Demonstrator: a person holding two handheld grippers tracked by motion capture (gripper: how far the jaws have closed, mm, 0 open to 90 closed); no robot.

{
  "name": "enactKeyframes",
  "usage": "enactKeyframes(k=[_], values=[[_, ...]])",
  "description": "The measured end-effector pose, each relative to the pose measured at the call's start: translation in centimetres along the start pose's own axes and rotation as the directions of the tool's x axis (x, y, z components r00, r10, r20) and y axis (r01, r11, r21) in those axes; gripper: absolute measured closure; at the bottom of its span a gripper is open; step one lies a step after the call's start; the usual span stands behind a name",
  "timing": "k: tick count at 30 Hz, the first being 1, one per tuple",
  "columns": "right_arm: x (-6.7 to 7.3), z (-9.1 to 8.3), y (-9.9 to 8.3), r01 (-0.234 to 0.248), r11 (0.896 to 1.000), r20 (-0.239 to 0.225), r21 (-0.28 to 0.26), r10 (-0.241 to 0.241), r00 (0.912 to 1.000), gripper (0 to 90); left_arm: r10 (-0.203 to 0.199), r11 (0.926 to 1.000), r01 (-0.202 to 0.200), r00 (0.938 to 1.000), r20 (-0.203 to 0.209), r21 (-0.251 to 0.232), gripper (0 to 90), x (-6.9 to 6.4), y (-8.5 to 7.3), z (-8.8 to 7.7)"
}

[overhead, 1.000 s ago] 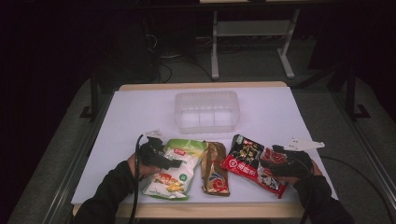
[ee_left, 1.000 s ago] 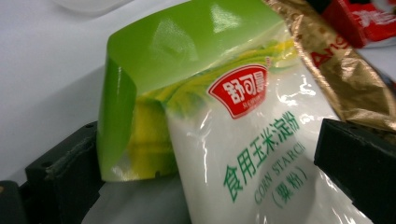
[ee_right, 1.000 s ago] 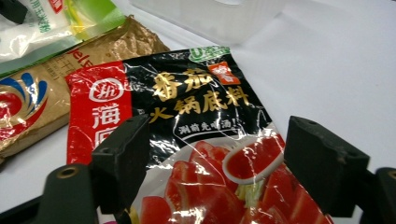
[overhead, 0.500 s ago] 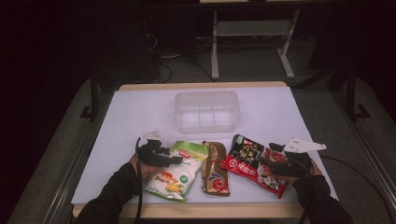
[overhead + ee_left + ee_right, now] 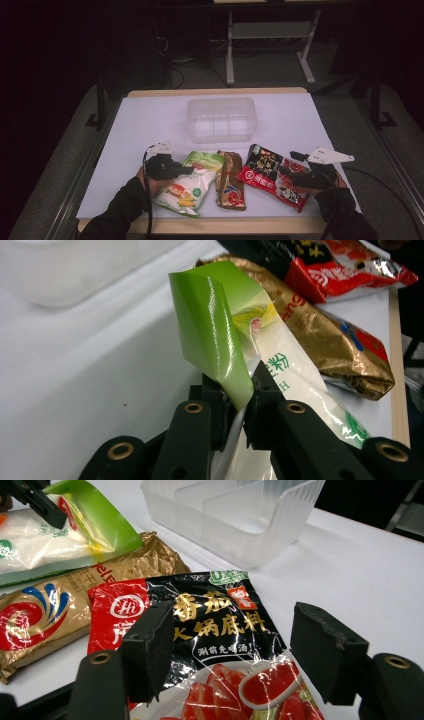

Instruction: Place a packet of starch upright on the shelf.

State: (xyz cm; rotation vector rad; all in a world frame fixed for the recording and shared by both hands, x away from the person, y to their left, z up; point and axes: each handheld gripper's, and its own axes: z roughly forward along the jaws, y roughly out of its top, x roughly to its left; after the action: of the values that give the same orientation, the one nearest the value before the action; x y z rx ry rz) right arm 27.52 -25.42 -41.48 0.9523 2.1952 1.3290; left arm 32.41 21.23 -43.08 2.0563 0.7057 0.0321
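Three snack packets lie in a row near the table's front edge. My left gripper is shut on the edge of the green and white packet, whose green corner curls up between the jaws. Beside it lies a gold packet. My right gripper stands open over the red and black packet, one jaw on each side of it. A clear plastic bin with dividers sits farther back at mid-table.
A white sheet covers the table; the wooden front edge runs just below the packets. Dark floor, cables and a metal stand lie beyond the far edge.
My left gripper has closed on the green packet's edge and lifted that corner slightly. The right gripper has stayed over the red packet.
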Motion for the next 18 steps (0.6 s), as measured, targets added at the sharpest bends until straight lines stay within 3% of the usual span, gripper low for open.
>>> enactKeyframes(k=[3, 7, 10, 15, 18], values=[[-0.2, -0.3, -0.1, -0.01, 1.0, 0.006, -0.013, 0.01, 0.9999, 33.9, 0.01, 0.9975, -0.014, 0.9982, -0.059, -0.069, 82.3, -0.6, 0.1, -1.7], [-0.4, -0.6, -0.1, -0.018, 0.999, 0.015, -0.028, 0.019, 0.9997, 34.0, 0.008, 0.9826, -0.032, 0.9917, -0.129, -0.183, 82.7, -1.7, 0.4, -4.6], [-0.6, -0.8, -0.1, -0.029, 0.999, 0.02, -0.044, 0.03, 0.9993, 35.4, 0.003, 0.9667, -0.04, 0.989, -0.148, -0.253, 82.9, -2.5, 0.6, -6.3], [-0.9, -0.9, 0.1, -0.037, 0.997, 0.025, -0.064, 0.039, 0.9989, 35.8, -0.022, 0.9494, -0.033, 0.9851, -0.171, -0.312, 83.4, -2.7, 0.6, -7.7], [-0.9, -0.8, 0.1, -0.037, 0.997, 0.026, -0.064, 0.039, 0.9989, 35.9, -0.031, 0.9451, -0.026, 0.985, -0.17, -0.326, 83.4, -2.7, 0.6, -8.0]])
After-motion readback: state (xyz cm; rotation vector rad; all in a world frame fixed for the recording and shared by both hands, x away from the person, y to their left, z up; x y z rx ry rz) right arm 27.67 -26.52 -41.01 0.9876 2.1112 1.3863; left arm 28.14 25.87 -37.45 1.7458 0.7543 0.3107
